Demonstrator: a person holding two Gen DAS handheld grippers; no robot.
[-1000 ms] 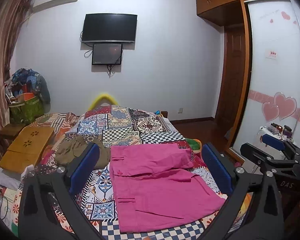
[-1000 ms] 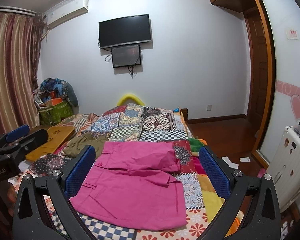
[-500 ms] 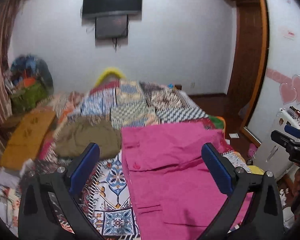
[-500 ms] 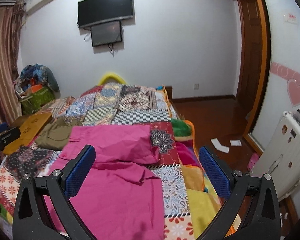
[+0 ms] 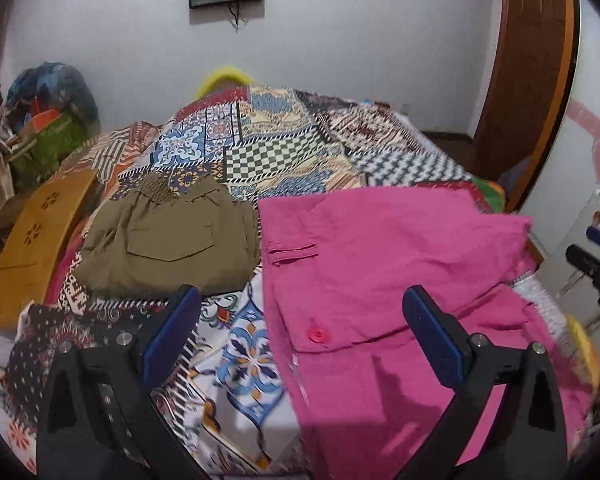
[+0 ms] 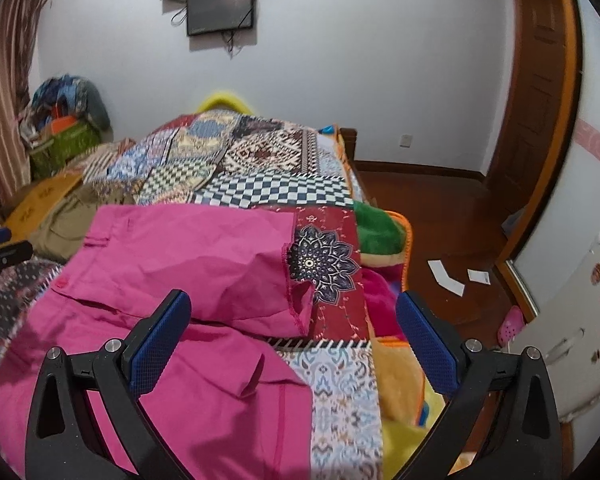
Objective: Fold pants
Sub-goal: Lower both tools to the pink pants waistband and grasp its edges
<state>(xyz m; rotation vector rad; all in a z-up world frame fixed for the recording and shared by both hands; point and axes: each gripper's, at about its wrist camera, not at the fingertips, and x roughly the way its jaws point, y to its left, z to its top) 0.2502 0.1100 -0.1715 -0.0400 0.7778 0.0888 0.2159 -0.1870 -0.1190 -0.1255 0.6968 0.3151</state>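
Two wide-open, empty hand-held grippers [image 5: 300,328] [image 6: 294,326] over pink pants [image 5: 380,264]; button [image 5: 318,335] left-view only.

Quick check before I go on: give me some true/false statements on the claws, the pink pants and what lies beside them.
1. Both claws are open. True: left claw and right claw grip nothing.
2. The pink pants lie on the patchwork quilt. True.
3. The olive garment lies on top of the pants. False: it lies beside them.
4. The pants' button is white. False: pink.
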